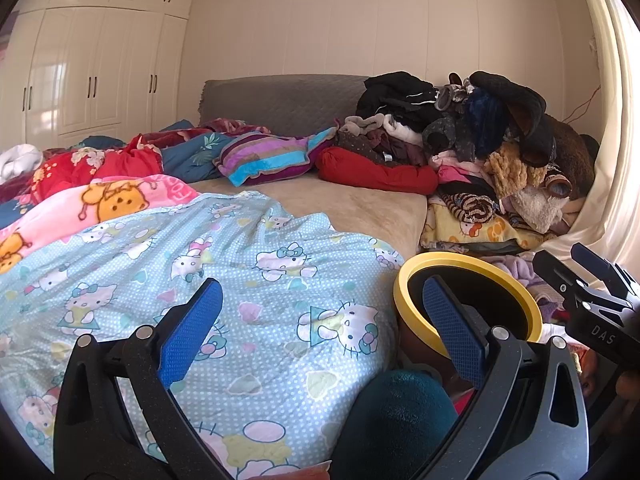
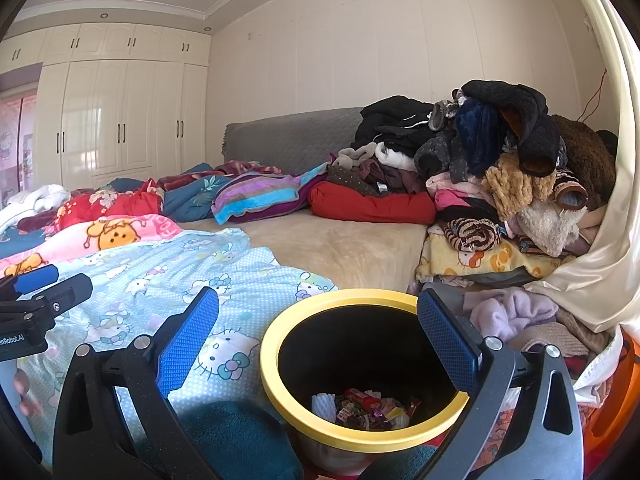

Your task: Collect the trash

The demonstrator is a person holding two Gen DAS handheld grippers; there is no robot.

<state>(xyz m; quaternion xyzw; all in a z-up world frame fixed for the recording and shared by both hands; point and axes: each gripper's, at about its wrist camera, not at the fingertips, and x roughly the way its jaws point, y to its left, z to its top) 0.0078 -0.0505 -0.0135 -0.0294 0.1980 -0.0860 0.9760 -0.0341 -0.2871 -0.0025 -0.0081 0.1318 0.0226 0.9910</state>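
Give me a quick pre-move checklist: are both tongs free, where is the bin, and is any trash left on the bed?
1. Left tongs empty and open: ok, nothing between the blue pads.
2. Right tongs empty and open: ok, they hang over the bin mouth.
3. Yellow-rimmed bin upright and in reach beside the bed: ok.
4. Earlier trash inside the bin: ok, wrappers lie at the bottom.
5. Loose trash on the Hello Kitty quilt or bare mattress: cannot tell, none visible, but folds could hide some.
6. Trash in the clothes pile: cannot tell, too cluttered.
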